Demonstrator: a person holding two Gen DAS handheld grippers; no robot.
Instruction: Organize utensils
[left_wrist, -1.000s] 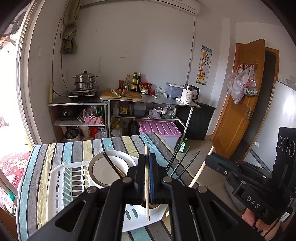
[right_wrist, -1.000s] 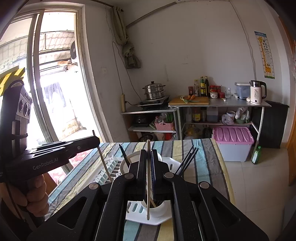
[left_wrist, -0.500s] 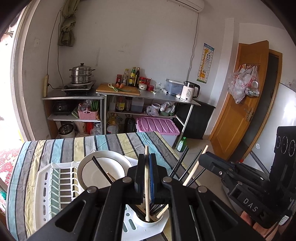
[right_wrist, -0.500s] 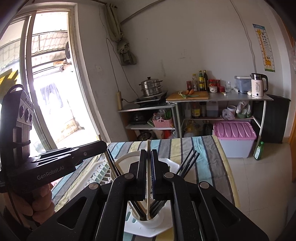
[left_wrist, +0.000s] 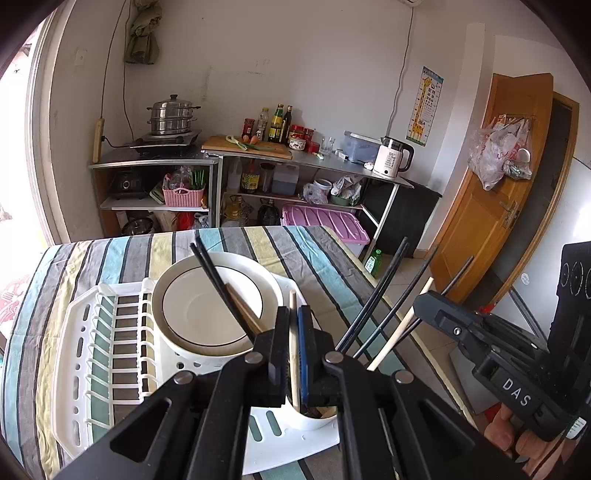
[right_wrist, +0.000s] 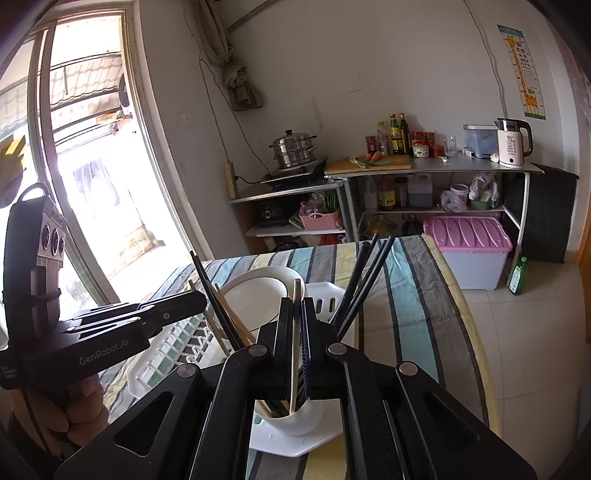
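My left gripper (left_wrist: 294, 314) is shut on a pale wooden chopstick (left_wrist: 293, 354); its lower end reaches into the white utensil cup (left_wrist: 314, 419) at the corner of the white dish rack (left_wrist: 88, 354). My right gripper (right_wrist: 297, 306) is shut on another pale chopstick (right_wrist: 294, 354), whose lower end is inside the same cup (right_wrist: 291, 421). Several black chopsticks (left_wrist: 384, 299) and wooden ones stand in the cup. A white plate (left_wrist: 212, 302) stands in the rack. The right gripper also shows in the left wrist view (left_wrist: 419, 306), the left in the right wrist view (right_wrist: 201, 299).
The rack sits on a striped tablecloth (left_wrist: 122, 258). Behind the table stand metal shelves with a steamer pot (left_wrist: 171, 120), bottles, a kettle (left_wrist: 391, 160) and a pink-lidded bin (left_wrist: 325, 223). A wooden door (left_wrist: 509, 192) is at the right, a window (right_wrist: 85, 184) at the left.
Both grippers have come down toward the cup, each with its chopstick. The chopstick ends now sit inside the cup, and the rack and plate look nearer.
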